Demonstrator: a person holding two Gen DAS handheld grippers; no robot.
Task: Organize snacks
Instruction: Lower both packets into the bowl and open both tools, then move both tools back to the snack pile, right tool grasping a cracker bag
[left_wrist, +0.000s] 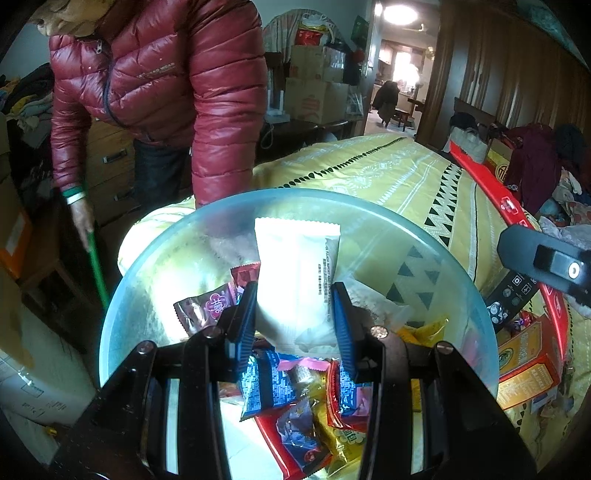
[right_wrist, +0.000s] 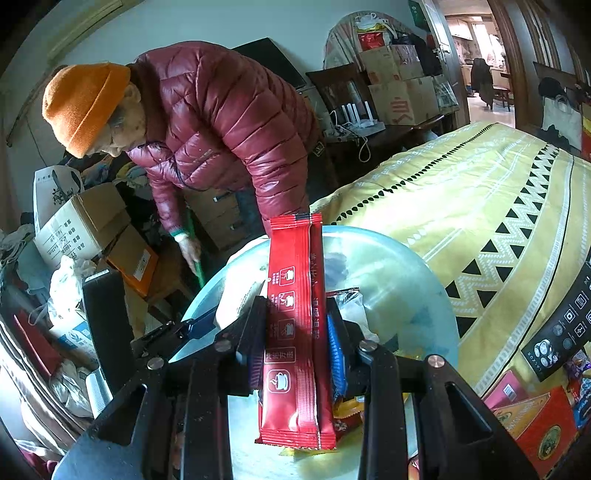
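Both tools loaded over the bowl, drop risk on release.
Left tool (left_wrist: 295, 317) is clamped on a white packet (left_wrist: 297, 273), right tool (right_wrist: 295, 343) on a red sachet (right_wrist: 295, 332); both hang above the clear bowl (left_wrist: 155, 236) on the bed (left_wrist: 406, 173). Sachet is gripped mid-length and could swing out past the rim; the snacks (left_wrist: 295, 406) are already heaped.

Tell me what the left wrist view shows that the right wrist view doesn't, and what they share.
Left wrist only: the left hand-held gripper shut on a white packet, with loose wrapped sweets visible in the bowl under it.

Right wrist only: the right hand-held gripper shut on a long red sachet, and the bystander's orange hat.

Both: the clear bowl, the yellow bedspread, and a person in a red padded jacket holding a green stick.
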